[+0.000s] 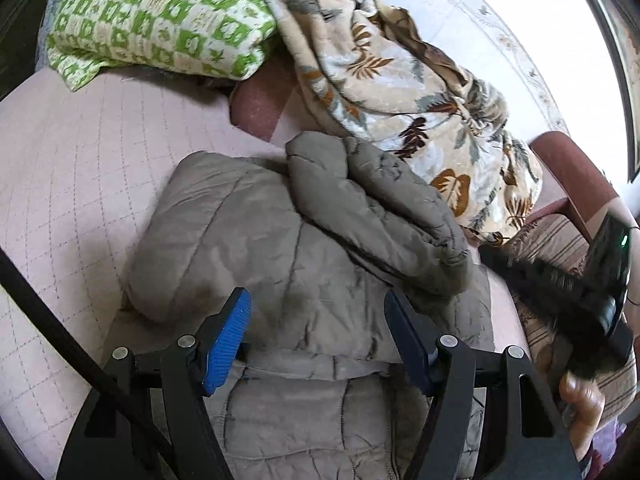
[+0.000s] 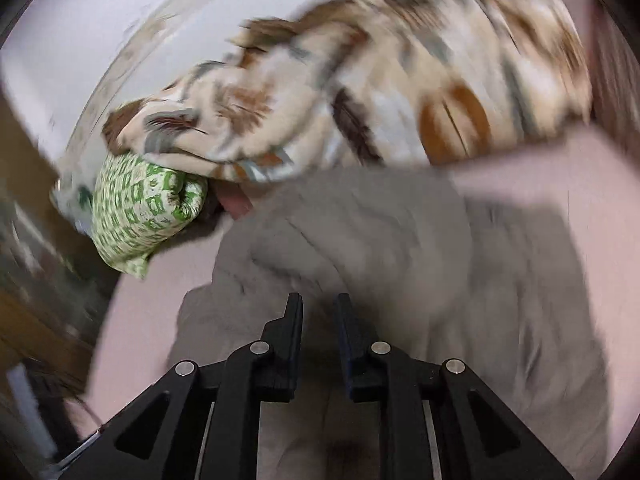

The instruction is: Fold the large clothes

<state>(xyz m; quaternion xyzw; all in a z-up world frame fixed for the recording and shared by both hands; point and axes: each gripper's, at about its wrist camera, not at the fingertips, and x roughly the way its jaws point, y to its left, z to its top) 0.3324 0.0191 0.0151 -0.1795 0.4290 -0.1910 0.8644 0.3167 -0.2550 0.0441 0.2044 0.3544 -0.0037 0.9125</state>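
While the grey puffy jacket [image 1: 304, 248] is already bunched into a rough bundle, I'd say this fold is only partway there. In the left wrist view it lies in the middle of the frame on the pink quilted bed cover [image 1: 72, 184], with one sleeve [image 1: 376, 208] thrown across the top of the body — so at least that piece has been brought inward. The lower part of the jacket runs down under the tool at the bottom of the frame and looks loose and wrinkled, not squared up.

Tool state: the left gripper [image 1: 320, 332] has its jaws standing wide apart just over the jacket, nothing pinched between them. The right gripper [image 2: 318, 312] shows only a narrow gap between its fingers, with no cloth in it as far as I can tell — that view is badly smeared. In the left view you can also spot the right tool with a hand [image 1: 580, 396] on it at the lower right edge.

What's left, judging by how it lies: tidy the sleeve, fold the bottom half up, flatten the whole thing. The leaf-print blanket [image 1: 420, 92] in the upper middle is a crumpled heap touching the jacket's top edge — not folded either. The green patterned blanket [image 1: 160, 20] at the upper left does look folded.
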